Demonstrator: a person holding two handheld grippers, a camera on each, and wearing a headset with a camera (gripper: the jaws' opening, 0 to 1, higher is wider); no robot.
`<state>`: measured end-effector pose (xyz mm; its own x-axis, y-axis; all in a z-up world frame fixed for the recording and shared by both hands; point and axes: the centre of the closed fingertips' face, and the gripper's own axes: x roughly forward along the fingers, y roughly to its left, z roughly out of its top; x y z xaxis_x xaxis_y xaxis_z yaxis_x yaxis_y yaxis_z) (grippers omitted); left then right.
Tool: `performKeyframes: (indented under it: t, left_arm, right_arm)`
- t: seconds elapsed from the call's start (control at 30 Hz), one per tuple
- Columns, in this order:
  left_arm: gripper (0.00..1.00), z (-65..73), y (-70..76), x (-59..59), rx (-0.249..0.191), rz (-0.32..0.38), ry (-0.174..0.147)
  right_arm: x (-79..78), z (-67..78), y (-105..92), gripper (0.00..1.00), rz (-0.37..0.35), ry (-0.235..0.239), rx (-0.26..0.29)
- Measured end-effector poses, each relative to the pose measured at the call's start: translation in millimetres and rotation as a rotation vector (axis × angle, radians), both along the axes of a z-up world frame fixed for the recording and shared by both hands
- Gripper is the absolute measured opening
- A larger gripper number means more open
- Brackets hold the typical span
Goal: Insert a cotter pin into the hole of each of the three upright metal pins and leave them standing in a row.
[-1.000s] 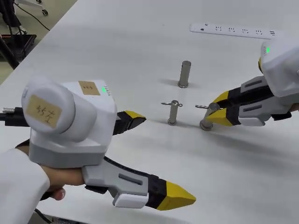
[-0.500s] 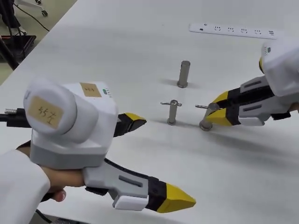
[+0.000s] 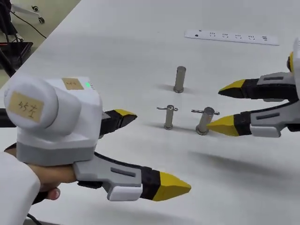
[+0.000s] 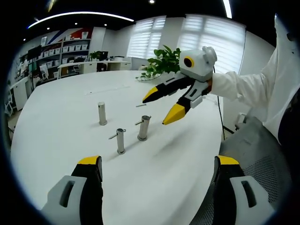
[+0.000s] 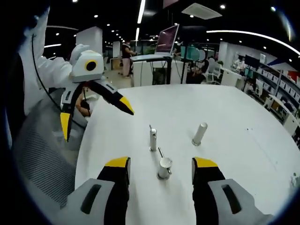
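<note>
Metal pin [image 3: 203,123] with cotter pin [image 3: 201,111] beside wide-open, empty right tool [image 3: 214,108]

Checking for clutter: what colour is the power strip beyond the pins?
White. The power strip shows best in the head view.

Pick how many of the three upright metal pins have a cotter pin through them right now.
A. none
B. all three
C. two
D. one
C: a cotter pin sits through the left near pin and another through the right near pin, while the far pin has none.
</note>
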<state>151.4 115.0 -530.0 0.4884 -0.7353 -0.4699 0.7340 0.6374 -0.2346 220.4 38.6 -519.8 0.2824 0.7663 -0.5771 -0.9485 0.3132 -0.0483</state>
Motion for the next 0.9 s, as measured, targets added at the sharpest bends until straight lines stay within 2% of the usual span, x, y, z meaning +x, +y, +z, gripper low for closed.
performKeyframes:
  t: [0.03,0.1,0.17,0.3,0.33,0.47,0.53,0.6,0.67,0.77,0.8,0.9]
  left_arm:
    - [0.98,2.1,0.5,0.9,-0.009,0.007,0.0]
    - [0.96,9.4,1.2,3.7,-0.049,0.03,0.0]
    - [0.96,13.1,2.0,5.4,-0.064,0.04,0.0]
    - [0.96,15.1,2.8,6.3,-0.055,0.042,-0.007]
    - [0.95,15.9,3.0,6.5,-0.053,0.041,-0.008]
    - [0.95,19.2,3.3,9.1,-0.049,0.039,-0.018]
    - [0.95,20.3,3.5,11.3,-0.047,0.037,-0.018]
    - [0.94,22.5,4.0,14.8,-0.044,0.035,-0.022]
    - [0.94,25.0,4.8,20.6,-0.045,0.037,-0.027]
    - [0.92,29.6,6.4,31.2,-0.049,0.048,-0.042]
    - [0.89,32.9,6.9,37.4,-0.055,0.051,-0.047]
    - [0.85,46.3,9.2,61.1,-0.082,0.089,-0.093]
  right_arm:
    - [-0.4,1.2,-1.8,0.56,-0.009,-0.003,0.001]
    - [-6.0,10.6,-8.3,0.57,-0.048,-0.012,0.035]
    - [-10.7,15.2,-14.0,0.6,-0.081,-0.006,0.048]
    - [-18.6,18.3,-22.1,0.69,-0.125,0.009,0.058]
    - [-23.0,18.2,-25.2,0.72,-0.146,0.026,0.065]
    - [-31.2,16.0,-30.6,0.77,-0.171,0.048,0.067]
    - [-30.3,14.5,-34.7,0.84,-0.215,0.053,0.063]
    - [-32.3,10.6,-38.6,0.94,-0.229,0.059,0.033]
    - [-34.6,8.3,-41.8,0.95,-0.241,0.072,0.022]
    - [-37.9,8.2,-46.6,0.96,-0.261,0.1,0.045]
    - [-38.8,9.2,-47.1,0.96,-0.266,0.099,0.053]
    - [-39.1,11.6,-50.7,0.98,-0.307,0.1,0.071]
